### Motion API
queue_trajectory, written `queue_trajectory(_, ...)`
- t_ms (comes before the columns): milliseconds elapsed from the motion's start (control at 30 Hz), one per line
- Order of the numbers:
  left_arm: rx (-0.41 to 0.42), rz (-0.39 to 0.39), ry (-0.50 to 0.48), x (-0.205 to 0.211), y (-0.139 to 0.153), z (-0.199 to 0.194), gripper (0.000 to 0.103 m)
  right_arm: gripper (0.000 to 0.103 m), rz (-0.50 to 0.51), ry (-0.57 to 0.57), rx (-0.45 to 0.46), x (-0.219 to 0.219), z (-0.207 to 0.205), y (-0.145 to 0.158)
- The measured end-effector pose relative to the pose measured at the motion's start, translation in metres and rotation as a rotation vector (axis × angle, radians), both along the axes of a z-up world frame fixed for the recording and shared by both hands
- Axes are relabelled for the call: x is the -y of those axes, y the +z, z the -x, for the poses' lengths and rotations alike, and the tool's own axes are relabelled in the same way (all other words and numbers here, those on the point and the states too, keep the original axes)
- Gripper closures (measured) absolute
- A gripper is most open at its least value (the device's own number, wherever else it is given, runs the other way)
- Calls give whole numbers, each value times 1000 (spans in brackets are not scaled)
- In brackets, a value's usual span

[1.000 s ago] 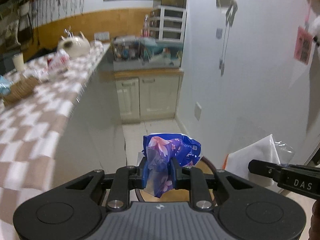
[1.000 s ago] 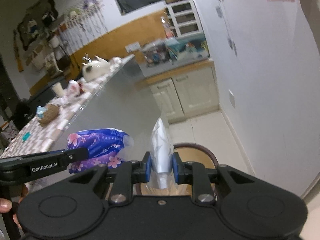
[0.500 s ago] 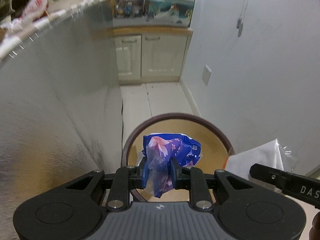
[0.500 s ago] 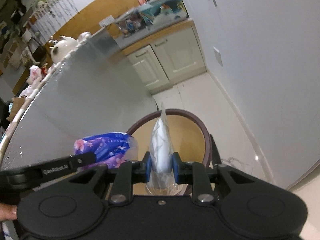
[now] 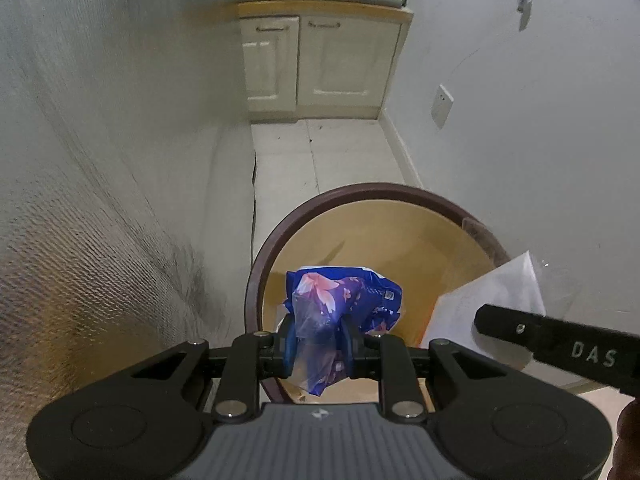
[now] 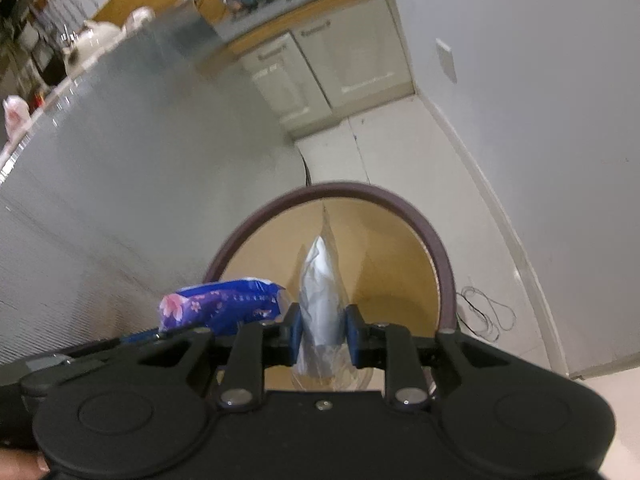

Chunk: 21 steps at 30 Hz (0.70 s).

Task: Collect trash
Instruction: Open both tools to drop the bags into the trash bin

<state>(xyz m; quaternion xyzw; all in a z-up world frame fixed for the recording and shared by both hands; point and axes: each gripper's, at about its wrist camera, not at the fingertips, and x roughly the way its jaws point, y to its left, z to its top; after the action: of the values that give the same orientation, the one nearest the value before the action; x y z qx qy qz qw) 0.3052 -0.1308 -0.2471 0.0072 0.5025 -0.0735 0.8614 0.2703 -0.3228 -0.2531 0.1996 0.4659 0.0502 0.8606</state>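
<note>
A crumpled blue wrapper with pink flowers [image 5: 340, 304] is pinched in my left gripper [image 5: 319, 340], which is shut on it and hangs over the mouth of a round bin with a dark brown rim [image 5: 320, 204] and tan inside. My right gripper [image 6: 323, 330] is shut on a clear plastic bag with white paper in it [image 6: 320, 288], also above the bin [image 6: 436, 256]. In the left wrist view that white bag [image 5: 492, 296] shows at the right, behind the other gripper's black finger. In the right wrist view the blue wrapper [image 6: 224, 304] sits just left of my jaws.
A silvery textured counter side [image 5: 100, 200] rises close on the left of the bin. A plain white wall [image 5: 540, 120] stands on the right. Cream cabinets [image 5: 316, 64] close the narrow floor strip ahead. A loose thin cord [image 6: 484, 312] lies on the floor right of the bin.
Both grippers have dropped and tipped downward with their trash still held. The checkered countertop has left the left wrist view, and the bin's opening now fills the space under both loads.
</note>
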Motion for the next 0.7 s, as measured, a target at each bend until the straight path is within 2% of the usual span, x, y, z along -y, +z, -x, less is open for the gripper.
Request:
queue_trajectory(367, -38, -10, -7, 5, -15, -20, 78, 77, 81, 44, -104, -11, -27, -18)
queue_trajectory(567, -76, -16, -35, 6, -24, -23, 67, 72, 97, 53, -126, -12, -30, -16)
queue_trajectory(633, -89, -18, -34, 7, -27, -25, 56, 70, 114, 66, -131, -12, -31, -14)
queue_trajectory(700, -99, -22, -34, 7, -29, -24, 51, 61, 130, 74, -132, -12, -31, -12)
